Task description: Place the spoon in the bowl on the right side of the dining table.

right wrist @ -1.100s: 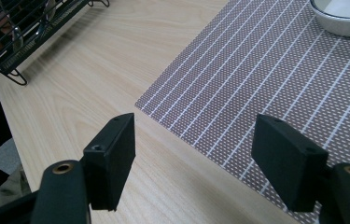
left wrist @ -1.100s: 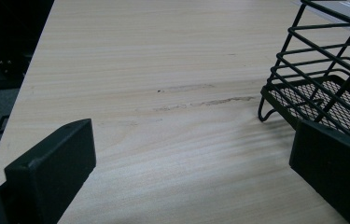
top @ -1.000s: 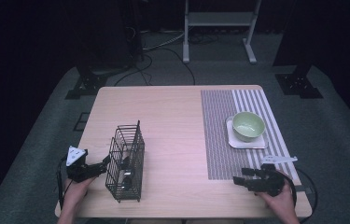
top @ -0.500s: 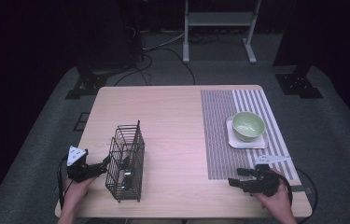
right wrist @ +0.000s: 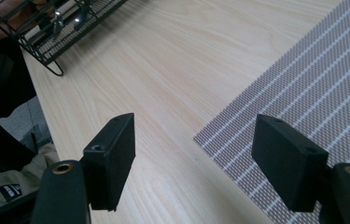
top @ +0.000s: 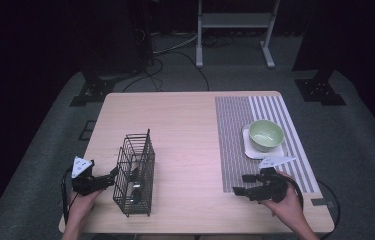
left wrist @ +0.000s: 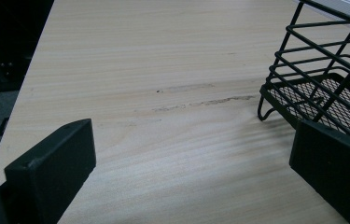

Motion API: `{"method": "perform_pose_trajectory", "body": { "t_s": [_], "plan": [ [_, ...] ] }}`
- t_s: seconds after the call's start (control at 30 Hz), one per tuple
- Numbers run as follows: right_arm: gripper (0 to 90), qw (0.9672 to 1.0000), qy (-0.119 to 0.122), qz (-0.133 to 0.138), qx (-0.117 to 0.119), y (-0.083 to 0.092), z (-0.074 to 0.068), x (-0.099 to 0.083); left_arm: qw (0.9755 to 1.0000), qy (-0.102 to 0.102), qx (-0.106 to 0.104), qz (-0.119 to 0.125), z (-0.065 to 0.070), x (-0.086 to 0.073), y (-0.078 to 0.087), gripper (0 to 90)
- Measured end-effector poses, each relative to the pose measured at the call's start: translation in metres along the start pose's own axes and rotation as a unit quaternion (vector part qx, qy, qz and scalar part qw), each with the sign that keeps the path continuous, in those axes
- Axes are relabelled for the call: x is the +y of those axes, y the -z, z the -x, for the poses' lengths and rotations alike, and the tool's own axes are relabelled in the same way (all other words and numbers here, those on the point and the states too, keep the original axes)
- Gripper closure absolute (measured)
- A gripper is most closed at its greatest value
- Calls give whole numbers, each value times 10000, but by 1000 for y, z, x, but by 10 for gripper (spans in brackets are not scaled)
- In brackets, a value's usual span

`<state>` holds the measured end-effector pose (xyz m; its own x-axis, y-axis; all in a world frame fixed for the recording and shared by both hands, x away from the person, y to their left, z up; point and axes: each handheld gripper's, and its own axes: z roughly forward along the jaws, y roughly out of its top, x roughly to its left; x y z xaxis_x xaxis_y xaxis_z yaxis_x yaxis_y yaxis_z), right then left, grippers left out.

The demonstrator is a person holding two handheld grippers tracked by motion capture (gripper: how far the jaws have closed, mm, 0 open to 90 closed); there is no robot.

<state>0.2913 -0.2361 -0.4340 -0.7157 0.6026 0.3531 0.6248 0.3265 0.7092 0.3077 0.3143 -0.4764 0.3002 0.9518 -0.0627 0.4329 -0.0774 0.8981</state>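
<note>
A black wire basket stands on the wooden table at the front left, with a small dark item inside on its mesh floor. My left gripper is open right beside the basket's left side; the basket's corner shows at the right of the left gripper view. My right gripper is open and empty over the front edge of the grey striped mat. In the right gripper view the mat's corner lies between the jaws and the basket is far off.
A pale green bowl sits on a white square coaster on the striped mat at the right. The person's hands come in at the table's front edge. Dark floor, stands and cables surround the table.
My right gripper has slid a little left and toward the front edge. The left gripper has edged closer to the basket's side.
</note>
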Motion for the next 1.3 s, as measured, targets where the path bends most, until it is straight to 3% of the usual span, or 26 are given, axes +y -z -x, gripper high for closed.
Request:
{"method": "perform_pose_trajectory", "body": {
  "t_s": [0.8,1.3],
  "plan": [
    [293,9981,458,-189,363,-11,-39,69,10000,-14,-4,8,0,0,0,0],
    [294,9942,669,-404,744,-38,-69,106,10000,32,-26,10,-1,0,0,0]
  ]
}}
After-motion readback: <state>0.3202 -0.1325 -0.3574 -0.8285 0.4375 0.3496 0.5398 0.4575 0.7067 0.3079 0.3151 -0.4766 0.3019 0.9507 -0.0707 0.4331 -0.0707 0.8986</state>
